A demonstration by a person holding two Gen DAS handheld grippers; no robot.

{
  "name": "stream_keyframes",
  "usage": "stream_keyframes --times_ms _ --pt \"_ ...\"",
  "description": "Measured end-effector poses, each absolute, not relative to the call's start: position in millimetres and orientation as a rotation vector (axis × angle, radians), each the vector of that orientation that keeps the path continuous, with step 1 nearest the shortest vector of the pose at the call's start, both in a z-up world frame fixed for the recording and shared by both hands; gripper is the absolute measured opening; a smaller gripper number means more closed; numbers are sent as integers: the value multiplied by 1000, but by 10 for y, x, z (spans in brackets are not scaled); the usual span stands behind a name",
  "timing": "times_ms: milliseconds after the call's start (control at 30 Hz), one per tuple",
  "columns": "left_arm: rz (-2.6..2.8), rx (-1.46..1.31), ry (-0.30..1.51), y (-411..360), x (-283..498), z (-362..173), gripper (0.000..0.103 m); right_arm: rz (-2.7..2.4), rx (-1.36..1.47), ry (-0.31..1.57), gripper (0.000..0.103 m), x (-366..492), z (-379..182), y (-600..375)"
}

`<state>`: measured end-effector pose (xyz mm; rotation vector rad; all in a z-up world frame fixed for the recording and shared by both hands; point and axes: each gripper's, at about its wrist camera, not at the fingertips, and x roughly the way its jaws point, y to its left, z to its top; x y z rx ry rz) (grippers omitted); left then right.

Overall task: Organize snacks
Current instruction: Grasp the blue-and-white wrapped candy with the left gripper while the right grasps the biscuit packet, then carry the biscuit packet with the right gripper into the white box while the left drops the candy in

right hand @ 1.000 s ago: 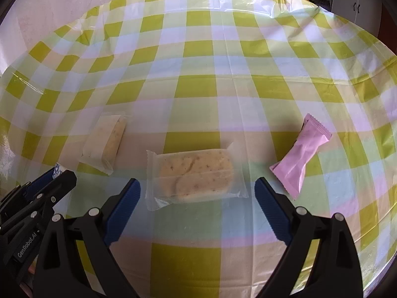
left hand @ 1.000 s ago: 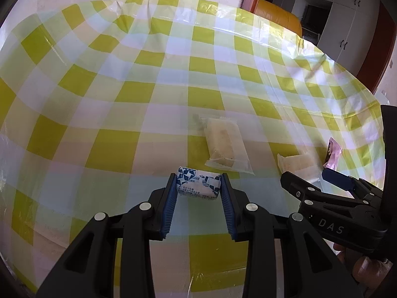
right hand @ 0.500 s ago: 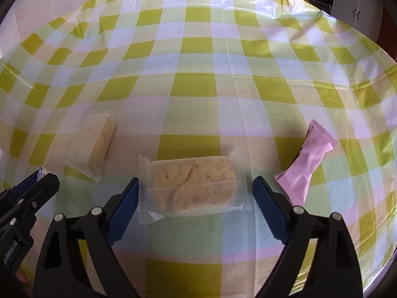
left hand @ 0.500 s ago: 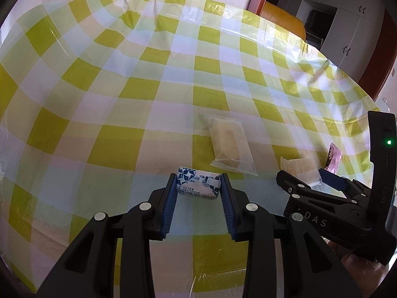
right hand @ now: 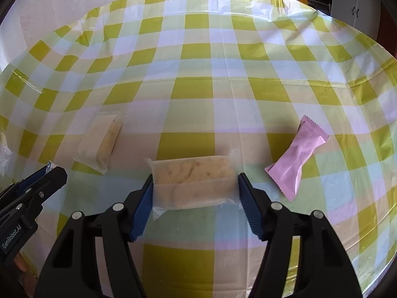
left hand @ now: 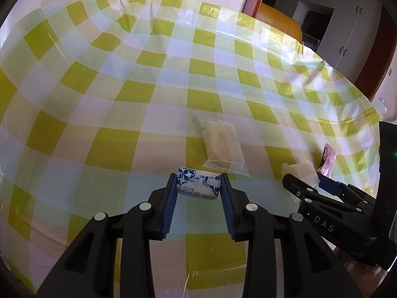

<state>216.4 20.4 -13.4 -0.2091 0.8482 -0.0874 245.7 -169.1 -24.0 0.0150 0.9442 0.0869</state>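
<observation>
Right wrist: clear-wrapped cake (right hand: 193,181) lies crosswise (long axis spanning jaws)

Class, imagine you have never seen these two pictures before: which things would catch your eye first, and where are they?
First the yellow-checked tablecloth filling both views. Then the left hand-held gripper, shut on a blue-and-white candy, and the right hand-held gripper, whose jaws have just been closing, pressing a clear-wrapped biscuit from both sides. A pink packet lies right of the biscuit, and another clear-wrapped snack to its left.
</observation>
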Motion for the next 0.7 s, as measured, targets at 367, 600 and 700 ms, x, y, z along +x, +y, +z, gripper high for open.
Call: stream_keyframes --times_ms 367,600,700 --pt "-129 -183 818 77 2078 -12 34 114 1 796 64 1935 256 -1902" --pt "-180 -170 800 -101 1974 125 34 41 -106 677 64 1437 542 -2115" --pt "-208 -155 792 -230 1914 193 34 -9 -155 635 64 1238 624 -2250"
